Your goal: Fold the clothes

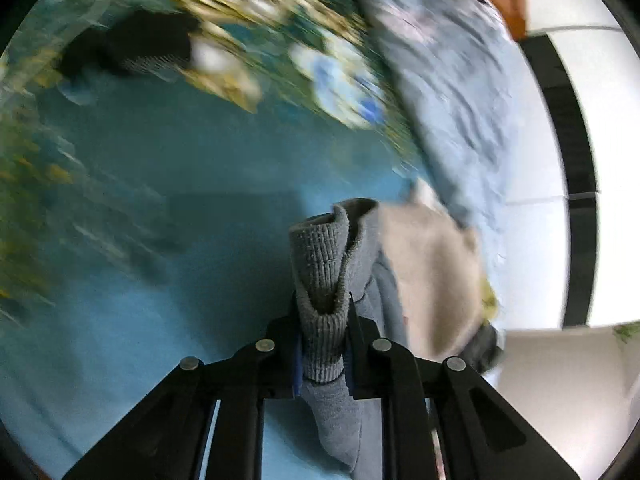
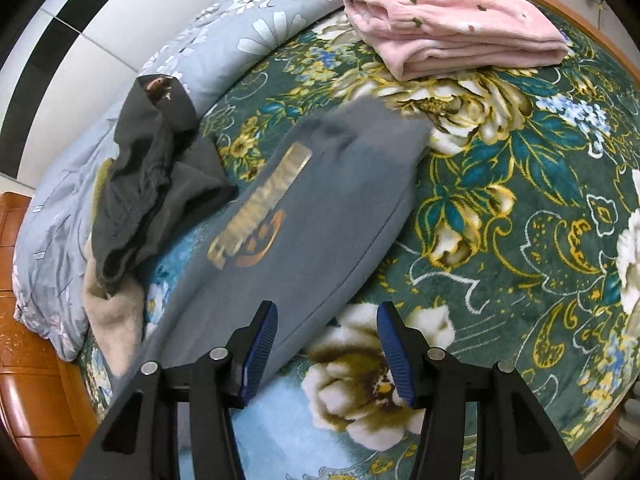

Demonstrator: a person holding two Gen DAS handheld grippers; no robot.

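A grey sweatshirt (image 2: 320, 208) with a gold and orange print lies stretched and blurred across the floral blanket (image 2: 500, 200). My left gripper (image 1: 323, 320) is shut on its ribbed grey cuff (image 1: 320, 248), which stands up between the blue pads while the sleeve hangs below. My right gripper (image 2: 326, 320) is open above the blanket. The sweatshirt's edge runs past its left finger (image 2: 260, 344), and nothing is pressed between the pads.
A dark grey garment (image 2: 152, 176) and a beige one (image 2: 116, 312) lie heaped at the left. A folded pink garment (image 2: 452, 20) sits at the far side. A blue-grey flowered quilt (image 2: 240, 32) lines the bed's edge by the wooden frame (image 2: 24, 320).
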